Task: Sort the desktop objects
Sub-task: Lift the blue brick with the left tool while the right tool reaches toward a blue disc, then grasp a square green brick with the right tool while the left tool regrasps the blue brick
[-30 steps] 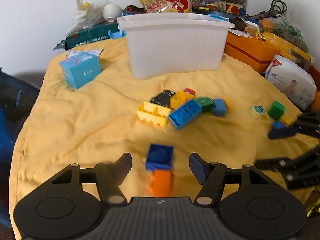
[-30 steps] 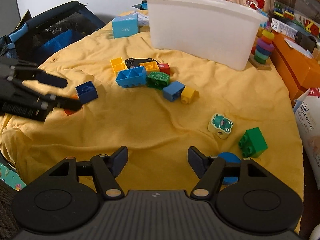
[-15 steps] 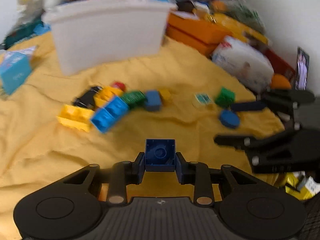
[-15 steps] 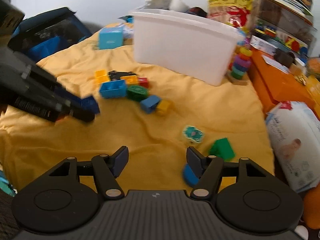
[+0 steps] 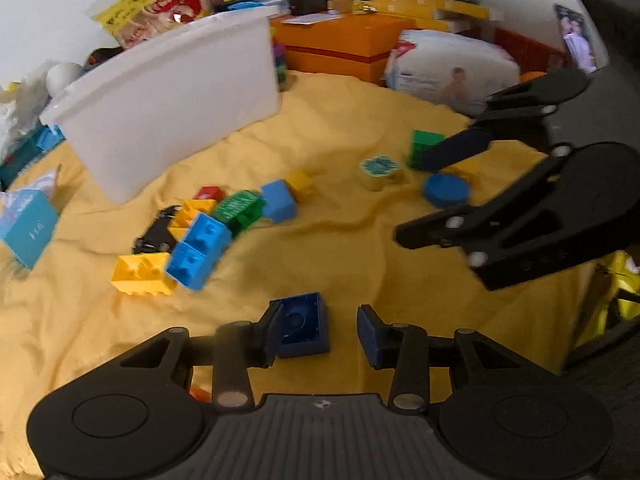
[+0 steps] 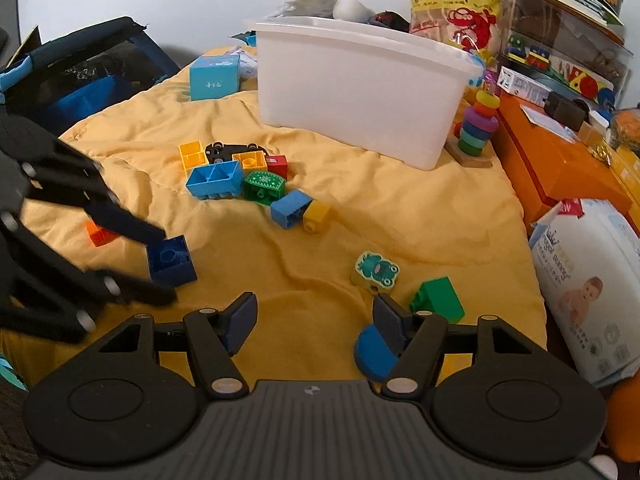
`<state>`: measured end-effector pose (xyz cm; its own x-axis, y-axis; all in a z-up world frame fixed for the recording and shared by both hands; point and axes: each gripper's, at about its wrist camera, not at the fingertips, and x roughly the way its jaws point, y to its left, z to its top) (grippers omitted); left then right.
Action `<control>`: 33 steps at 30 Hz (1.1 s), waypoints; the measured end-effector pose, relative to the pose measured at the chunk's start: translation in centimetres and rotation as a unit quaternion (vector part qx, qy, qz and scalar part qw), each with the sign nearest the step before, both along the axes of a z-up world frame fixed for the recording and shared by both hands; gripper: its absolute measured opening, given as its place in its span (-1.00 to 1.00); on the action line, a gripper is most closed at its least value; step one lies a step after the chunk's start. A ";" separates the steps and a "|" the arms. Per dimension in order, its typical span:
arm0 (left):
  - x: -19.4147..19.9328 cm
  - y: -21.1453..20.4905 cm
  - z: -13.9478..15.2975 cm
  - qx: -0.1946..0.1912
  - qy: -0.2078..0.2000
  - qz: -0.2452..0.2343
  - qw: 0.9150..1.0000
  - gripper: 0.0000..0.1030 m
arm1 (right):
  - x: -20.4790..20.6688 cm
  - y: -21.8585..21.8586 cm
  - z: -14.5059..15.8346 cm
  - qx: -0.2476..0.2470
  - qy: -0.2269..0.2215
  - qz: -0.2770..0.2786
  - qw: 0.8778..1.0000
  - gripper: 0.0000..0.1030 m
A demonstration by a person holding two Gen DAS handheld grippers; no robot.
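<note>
Left tongs: jaws just opening, dark blue brick between them, against the left pad with a clear gap to the right pad, not gripped, lying on the yellow blanket. Right tongs: jaws apart, nothing clamped; blue disc at the right finger, green brick and frog block just beyond. White bin at the far side of the blanket; a cluster of loose bricks in front of it; orange brick beside the left tongs.
</note>
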<state>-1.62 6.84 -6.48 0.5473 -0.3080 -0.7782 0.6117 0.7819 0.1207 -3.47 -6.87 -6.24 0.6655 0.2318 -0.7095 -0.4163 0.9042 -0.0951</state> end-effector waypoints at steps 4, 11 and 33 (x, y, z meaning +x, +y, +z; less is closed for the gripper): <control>2.4 2.0 -0.2 -0.011 0.019 0.056 0.998 -0.41 | 0.3 -0.1 0.2 -0.005 -0.014 -0.004 1.000 0.29; 3.7 5.6 0.5 -0.174 0.119 0.091 0.973 -0.55 | 2.0 -1.7 0.1 -0.071 -0.048 -0.066 0.994 0.21; 1.6 4.9 0.6 -0.096 0.061 0.086 0.990 0.06 | 4.5 -5.0 -1.2 0.172 0.148 -0.064 0.972 -0.03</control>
<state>-0.04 11.71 -5.87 0.5100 -0.3659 -0.7785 0.4676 0.8776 -0.1062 1.01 -11.89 -7.47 0.4834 0.4179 -0.7692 -0.2624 0.9075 0.3280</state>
